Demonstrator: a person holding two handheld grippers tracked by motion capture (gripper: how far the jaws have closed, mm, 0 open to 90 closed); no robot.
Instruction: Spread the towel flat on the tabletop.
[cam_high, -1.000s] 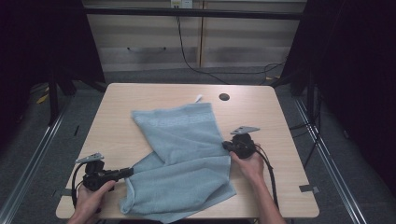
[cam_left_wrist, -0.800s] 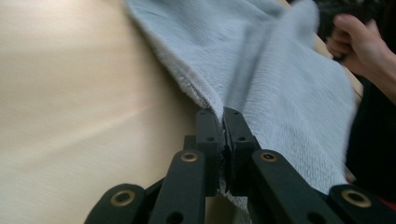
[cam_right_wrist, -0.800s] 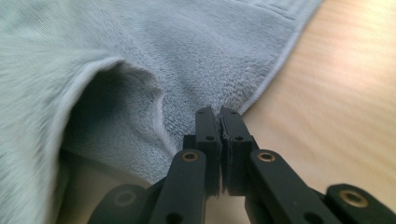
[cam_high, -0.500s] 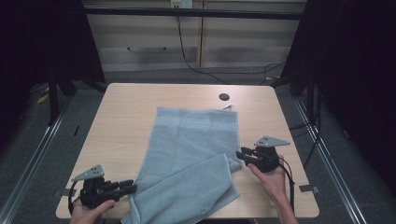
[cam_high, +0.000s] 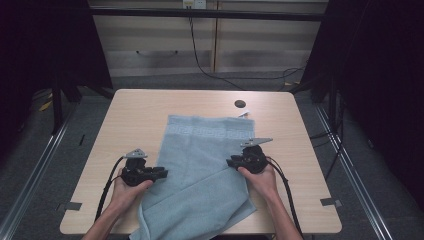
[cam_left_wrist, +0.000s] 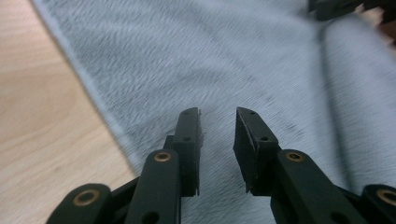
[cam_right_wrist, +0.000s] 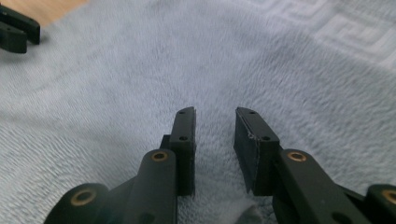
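Observation:
A light blue towel (cam_high: 200, 165) lies lengthwise on the wooden table (cam_high: 135, 115), its patterned border at the far end and its near part folded over and rumpled. My left gripper (cam_high: 162, 173) points right over the towel's left edge. Its jaws (cam_left_wrist: 218, 112) stand apart above the towel (cam_left_wrist: 187, 56) and have just been closing a little, with nothing between them. My right gripper (cam_high: 230, 162) points left over the right side. Its jaws (cam_right_wrist: 215, 112) are also apart and have just been closing, empty, above the pile (cam_right_wrist: 187, 60).
A round dark hole (cam_high: 240, 104) sits in the table beyond the towel, with a small white tag (cam_high: 243, 114) at the towel's far corner. Bare wood lies left and right of the towel. Cables trail from both grippers towards the near edge.
The towel, slanted a second ago, now lies straight along the table. Both grippers held its side edges, moved outward and let go, then came back inward over the cloth.

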